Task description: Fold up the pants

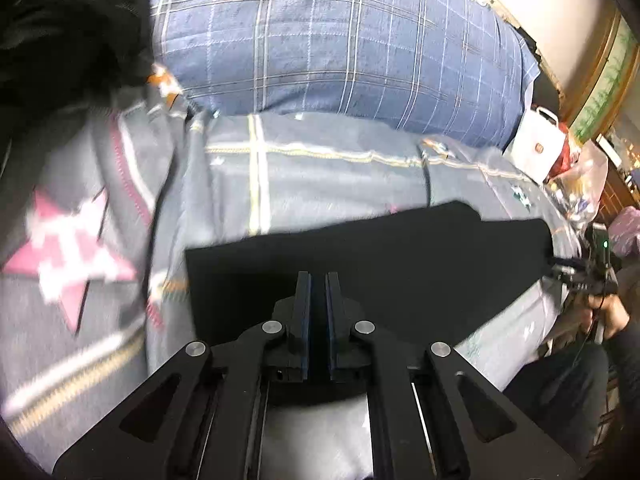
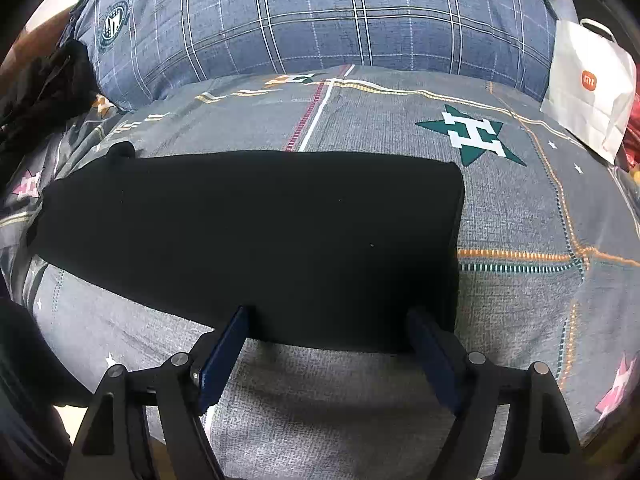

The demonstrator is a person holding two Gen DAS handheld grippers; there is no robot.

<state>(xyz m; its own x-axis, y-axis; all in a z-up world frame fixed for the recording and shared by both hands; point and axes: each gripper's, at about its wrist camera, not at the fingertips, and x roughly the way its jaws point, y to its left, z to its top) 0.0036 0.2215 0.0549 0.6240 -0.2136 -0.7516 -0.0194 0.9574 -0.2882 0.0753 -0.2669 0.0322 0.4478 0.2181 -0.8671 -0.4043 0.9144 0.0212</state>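
The black folded fabric pants (image 2: 256, 232) lie flat on the grey star-patterned bedspread (image 2: 520, 216), in front of a blue plaid pillow (image 2: 320, 20). The right gripper (image 2: 332, 320) has its fingers spread wide apart, tips at the pants' near edge. The left gripper (image 1: 318, 280) has its fingers nearly together over the pants' near edge; whether they pinch cloth is unclear.

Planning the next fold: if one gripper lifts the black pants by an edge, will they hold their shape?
Probably not: the black pants lie flat and thin on the bedspread, so they look floppy and likely to drape. They seem light. The soft quilt may bunch if they are pushed.
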